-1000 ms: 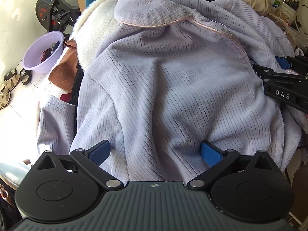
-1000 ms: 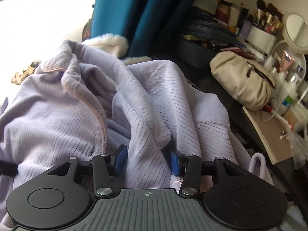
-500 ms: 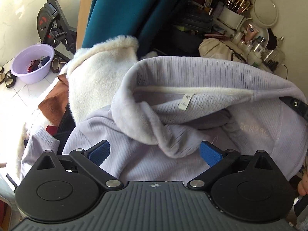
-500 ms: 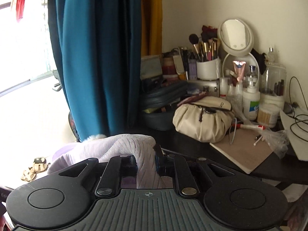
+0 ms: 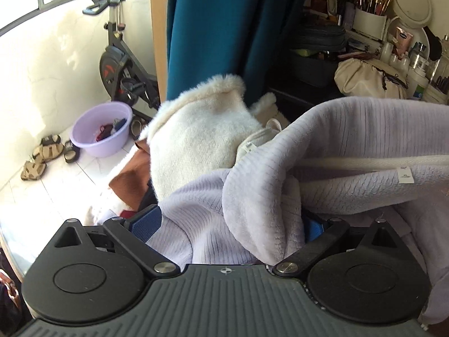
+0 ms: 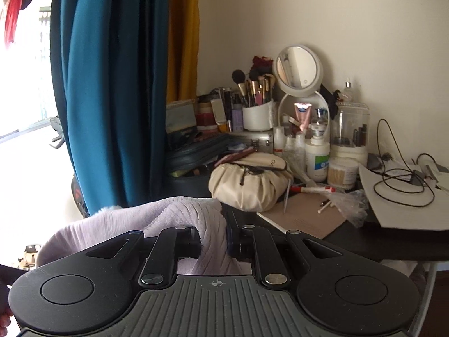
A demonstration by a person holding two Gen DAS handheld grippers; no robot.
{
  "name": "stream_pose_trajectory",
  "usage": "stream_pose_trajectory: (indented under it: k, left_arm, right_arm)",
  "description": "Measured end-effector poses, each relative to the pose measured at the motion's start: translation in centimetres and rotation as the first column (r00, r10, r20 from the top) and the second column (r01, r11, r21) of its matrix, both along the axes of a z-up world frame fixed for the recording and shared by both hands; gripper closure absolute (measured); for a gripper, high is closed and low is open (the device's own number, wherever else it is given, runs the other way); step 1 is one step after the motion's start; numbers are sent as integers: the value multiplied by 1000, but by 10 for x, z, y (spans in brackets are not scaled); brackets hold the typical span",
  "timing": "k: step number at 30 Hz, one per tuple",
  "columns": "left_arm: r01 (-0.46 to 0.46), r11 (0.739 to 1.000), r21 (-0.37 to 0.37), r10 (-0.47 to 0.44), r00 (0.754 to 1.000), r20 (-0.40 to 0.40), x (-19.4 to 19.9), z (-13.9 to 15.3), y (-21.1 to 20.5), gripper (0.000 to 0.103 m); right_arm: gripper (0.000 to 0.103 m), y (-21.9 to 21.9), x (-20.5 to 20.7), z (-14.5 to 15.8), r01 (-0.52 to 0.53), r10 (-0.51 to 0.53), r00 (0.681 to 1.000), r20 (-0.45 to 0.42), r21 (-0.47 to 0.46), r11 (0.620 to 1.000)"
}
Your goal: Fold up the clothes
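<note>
Lilac ribbed fleece garment (image 5: 350, 129) is lifted, hanging between both grippers, collar side up with the inner neck tape and a small white label (image 5: 405, 174) showing. Its lower folds slump over the clothes heap below.

Right gripper (image 6: 214, 240): jaws have just closed narrow, pinched on a bunched fold of the lilac garment (image 6: 202, 219); fabric fills the gap between the pads. It points almost level toward the dressing table.

Left gripper (image 5: 227, 224): jaws stand wide, blue pads (image 5: 147, 220) well apart. Garment fabric drapes thick between them and covers most of the right-hand pad. Can't tell whether the pads actually press on it.

Under and behind the garment: a cream fluffy garment (image 5: 196, 137) piled on top of the heap, a brown piece (image 5: 129, 179) at its left edge.

Beyond that: teal curtain (image 6: 109, 84) with a mustard one (image 6: 183, 33) beside it. Dark dressing table (image 6: 364, 241), back corner crowded: round mirror (image 6: 299, 66), white cup of makeup brushes (image 6: 256, 112), beige pouch (image 6: 249, 185), bottles, a black cable (image 6: 404, 179) over papers at the right edge.

Floor, left-wrist view: lilac basin (image 5: 102, 129) holding small items, sandals (image 5: 46, 154) beside it, exercise bike (image 5: 123, 64) against the wall.
</note>
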State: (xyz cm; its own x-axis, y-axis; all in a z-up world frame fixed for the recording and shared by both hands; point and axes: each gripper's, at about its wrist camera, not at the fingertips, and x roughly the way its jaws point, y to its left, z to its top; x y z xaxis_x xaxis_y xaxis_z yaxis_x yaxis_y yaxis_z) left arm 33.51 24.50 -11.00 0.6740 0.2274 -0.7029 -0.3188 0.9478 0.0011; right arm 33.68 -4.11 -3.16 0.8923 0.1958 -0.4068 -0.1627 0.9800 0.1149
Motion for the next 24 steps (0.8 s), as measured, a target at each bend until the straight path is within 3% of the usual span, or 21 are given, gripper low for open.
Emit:
stream_pose_trajectory:
  k: [3,6,9,12,14,15,16,18,21,24]
  left_arm:
    - [52,998,44,-53,998,38,3,9,-7,2]
    - [88,995,-51,-92,992,-81,20,-11,-2,1]
    - [22,984,-176,-61,974,-217,27,-46,10,0]
    - [-35,954,-298,-50,961,-273,22,-68,22,0]
    - [-22,957,-288,-55,965,-258,19,-68,23,0]
    - [-1,963,-268,-64,970,-233,16,-63,21,12]
    - [30,966,-256,-85,974,-208,13,-57,17,42]
    - [32,979,-204,-75,976,-206,10,-39,10,63]
    - [-13,976,-216,-24,986,-168,0,-11,20,77]
    - [-39,981,-192,20,995,-102,-15,15,33,80]
  right_arm:
    - [90,-5,-3,-9,26,-26,999,-23,-9,1000]
    - [90,-9,-4,-14,43,-43,998,-42,0,999]
    - [90,-8,-6,-17,36,-36,998,-50,-8,999]
    - [90,-5,-4,-26,16,-17,997,-77,-12,1000]
    - [89,-6,0,-35,16,-15,992,-127,8,1000]
    - [88,-7,2,-40,18,-14,987,-161,22,1000]
    - [87,-8,5,-46,22,-15,981,-192,35,999]
    - [78,-7,5,-54,19,-7,974,-226,49,999]
    - [70,-1,4,-64,-4,16,966,-257,48,999]
    - [68,10,11,-75,-41,55,947,-315,51,998]
